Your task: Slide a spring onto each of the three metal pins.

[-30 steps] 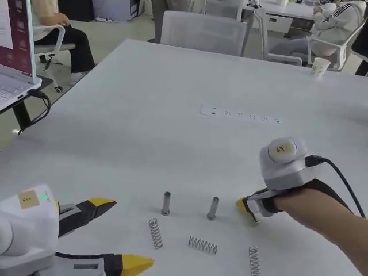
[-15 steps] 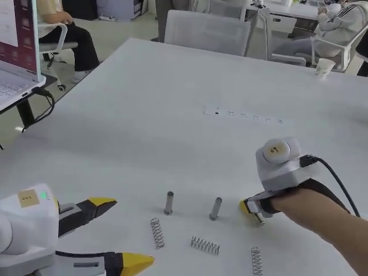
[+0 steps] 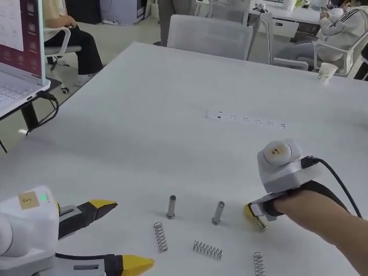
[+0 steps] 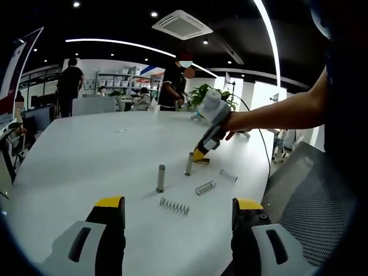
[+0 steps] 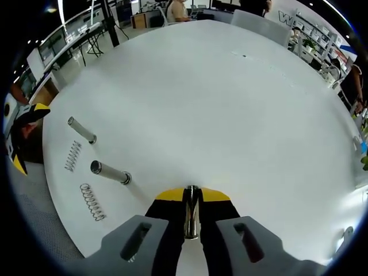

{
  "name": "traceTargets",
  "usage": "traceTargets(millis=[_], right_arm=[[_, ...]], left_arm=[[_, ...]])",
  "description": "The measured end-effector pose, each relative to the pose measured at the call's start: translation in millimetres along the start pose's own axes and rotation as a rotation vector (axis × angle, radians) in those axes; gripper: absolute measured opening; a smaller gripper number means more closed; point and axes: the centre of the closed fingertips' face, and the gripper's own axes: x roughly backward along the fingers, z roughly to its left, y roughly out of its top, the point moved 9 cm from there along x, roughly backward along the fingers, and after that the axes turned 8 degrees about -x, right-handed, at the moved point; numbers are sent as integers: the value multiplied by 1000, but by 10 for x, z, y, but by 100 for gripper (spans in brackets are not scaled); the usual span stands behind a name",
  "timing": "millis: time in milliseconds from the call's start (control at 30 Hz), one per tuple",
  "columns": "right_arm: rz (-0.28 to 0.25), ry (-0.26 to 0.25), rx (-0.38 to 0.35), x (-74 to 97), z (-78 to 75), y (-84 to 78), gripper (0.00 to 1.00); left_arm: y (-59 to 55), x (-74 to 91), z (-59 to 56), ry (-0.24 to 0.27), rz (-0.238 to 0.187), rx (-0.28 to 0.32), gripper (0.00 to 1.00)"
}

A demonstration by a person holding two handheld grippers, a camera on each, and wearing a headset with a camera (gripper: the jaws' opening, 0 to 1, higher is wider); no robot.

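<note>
Right tool [image 3: 256, 214]: jaws narrow, still clamped on short steel pin [image 5: 191, 221], near front edge of white counter [image 3: 172, 115]. Left tool [image 4: 178, 204]: wide, idle. Three coiled wire springs [image 3: 207, 249]: unmoved beside upright pins [image 3: 171, 207]; none fitted.

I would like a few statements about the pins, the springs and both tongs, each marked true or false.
1. The right tongs are shut on a grey metal pin. True.
2. The left tongs grip a spring. False: they are open, holding nothing.
3. Two other grey metal pins stand upright on the white table. True.
4. One standing pin already wears a spring. False: all three coil springs lie flat on the table.
</note>
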Motion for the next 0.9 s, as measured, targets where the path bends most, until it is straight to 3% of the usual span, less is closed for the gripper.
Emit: traceTargets(millis=[233,467,900], right_arm=[[-16,10,-12,68,28,-18,5],[-65,17,-13,221,55,-9,5],[-149,28,-5,454,100,-153,5]], left_arm=[[3,-8,0,0,-3,3,72],[10,-22,-11,-6,-5,-2,72],[28,-39,-23,-18,-6,-14,72]])
